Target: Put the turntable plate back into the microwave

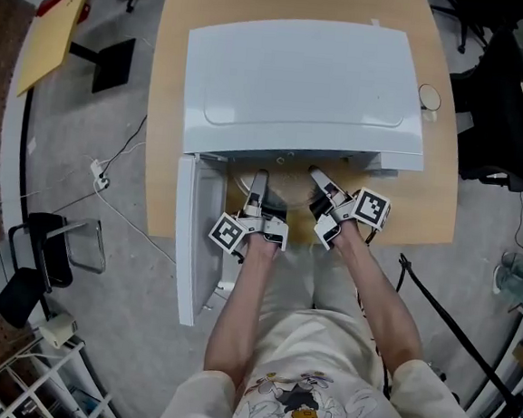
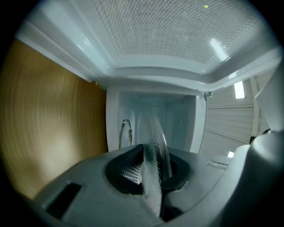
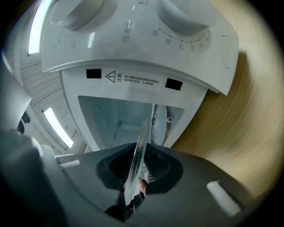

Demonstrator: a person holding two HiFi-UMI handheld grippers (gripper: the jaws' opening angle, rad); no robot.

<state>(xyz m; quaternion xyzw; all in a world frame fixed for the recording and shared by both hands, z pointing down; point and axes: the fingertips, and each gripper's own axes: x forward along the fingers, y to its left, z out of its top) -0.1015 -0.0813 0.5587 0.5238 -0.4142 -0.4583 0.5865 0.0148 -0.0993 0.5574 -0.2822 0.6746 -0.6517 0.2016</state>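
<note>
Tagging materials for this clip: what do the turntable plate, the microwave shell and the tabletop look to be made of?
The turntable plate looks like clear glass: it is see-through, with bright glints along its edge. The microwave has a glossy white shell, probably painted metal or plastic; the look leaves that open. The tabletop is light wood or wood-look laminate, matte, with visible grain.

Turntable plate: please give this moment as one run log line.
left gripper: shut on turntable plate rim | right gripper: shut on same rim | microwave: door open | plate: at the opening, not released
</note>
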